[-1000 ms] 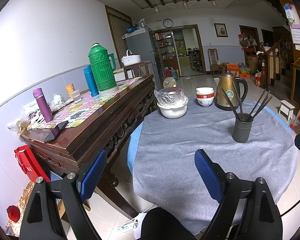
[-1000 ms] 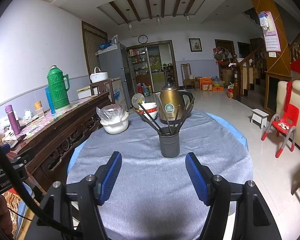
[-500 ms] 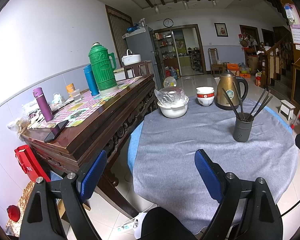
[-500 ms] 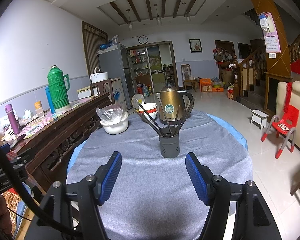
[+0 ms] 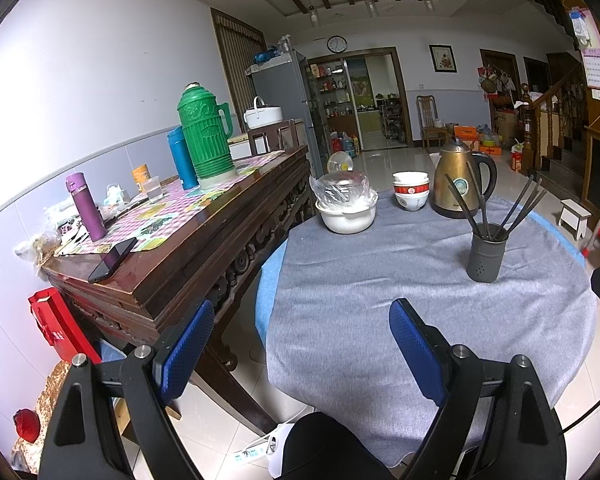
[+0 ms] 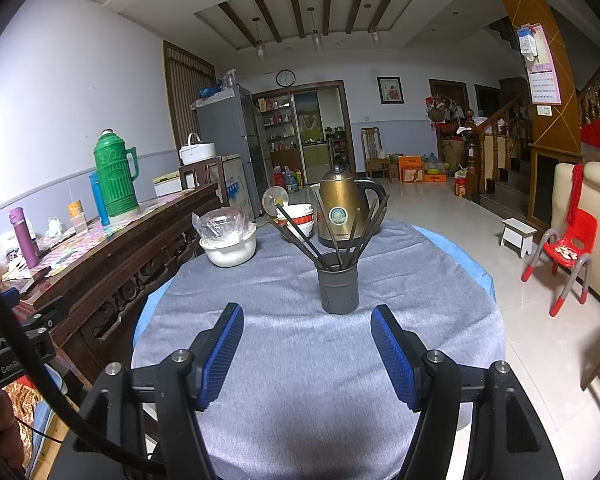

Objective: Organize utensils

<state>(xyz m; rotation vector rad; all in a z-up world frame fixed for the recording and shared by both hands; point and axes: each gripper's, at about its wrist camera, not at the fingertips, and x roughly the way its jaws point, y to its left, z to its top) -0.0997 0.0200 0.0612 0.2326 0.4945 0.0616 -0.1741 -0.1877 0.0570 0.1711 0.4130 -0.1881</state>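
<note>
Both grippers have black angular frames with silver screws, and blue ribbed pads line their fingers (image 6: pixel 225 354).

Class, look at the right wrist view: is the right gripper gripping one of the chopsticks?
No. The right gripper is open and empty above the grey cloth, while the chopsticks stand in the dark holder ahead of it.

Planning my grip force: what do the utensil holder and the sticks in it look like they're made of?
Holder: matte dark grey, small holes near the base; looks like plastic, possibly coated metal. Sticks: thin, straight, uniformly dark, dull sheen; likely chopsticks in plastic or lacquered wood, can't tell which.
</note>
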